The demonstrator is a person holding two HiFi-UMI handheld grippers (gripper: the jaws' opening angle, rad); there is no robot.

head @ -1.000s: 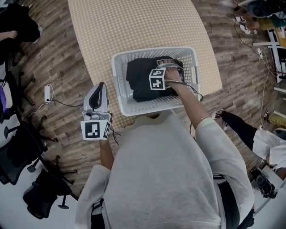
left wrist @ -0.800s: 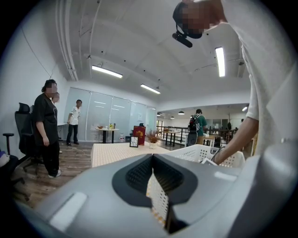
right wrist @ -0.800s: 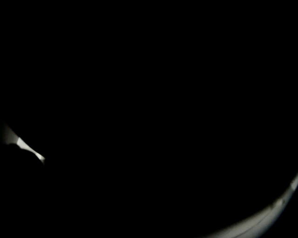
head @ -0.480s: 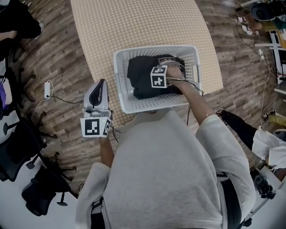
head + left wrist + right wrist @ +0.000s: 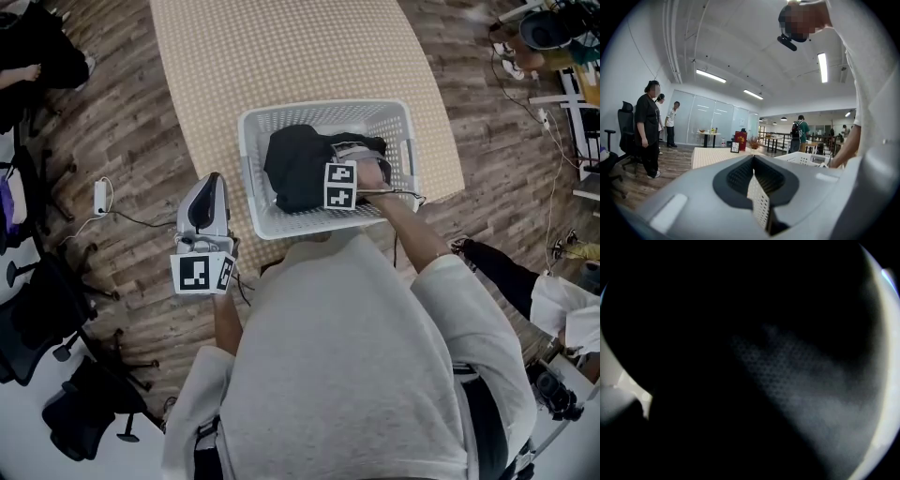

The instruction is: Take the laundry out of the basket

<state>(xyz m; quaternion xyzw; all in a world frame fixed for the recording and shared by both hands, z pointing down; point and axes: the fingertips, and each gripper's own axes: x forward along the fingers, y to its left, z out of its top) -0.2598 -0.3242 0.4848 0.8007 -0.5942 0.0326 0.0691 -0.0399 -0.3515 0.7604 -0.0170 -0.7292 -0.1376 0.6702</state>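
A white laundry basket [image 5: 323, 106] stands at the near end of a beige table [image 5: 281, 47]. A black garment [image 5: 295, 164] lies bunched inside it. My right gripper [image 5: 349, 155] is down in the basket, its tips buried in the black cloth. Its jaws are closing, and the black garment [image 5: 740, 333] fills the right gripper view and hides them. My left gripper [image 5: 210, 180] hangs left of the basket, off the table edge, shut and holding nothing. In the left gripper view its pads [image 5: 753, 161] meet, and the basket [image 5: 801, 159] shows at the right.
Black office chairs [image 5: 56, 319] crowd the floor at the left. A power strip [image 5: 99, 195] with its cable lies on the wooden floor. Another person's leg [image 5: 502, 267] is at the right. Several people [image 5: 647, 126] stand further off in the room.
The right gripper has drawn back toward me inside the basket, and the black cloth has bunched up around it. The left gripper has stayed put.
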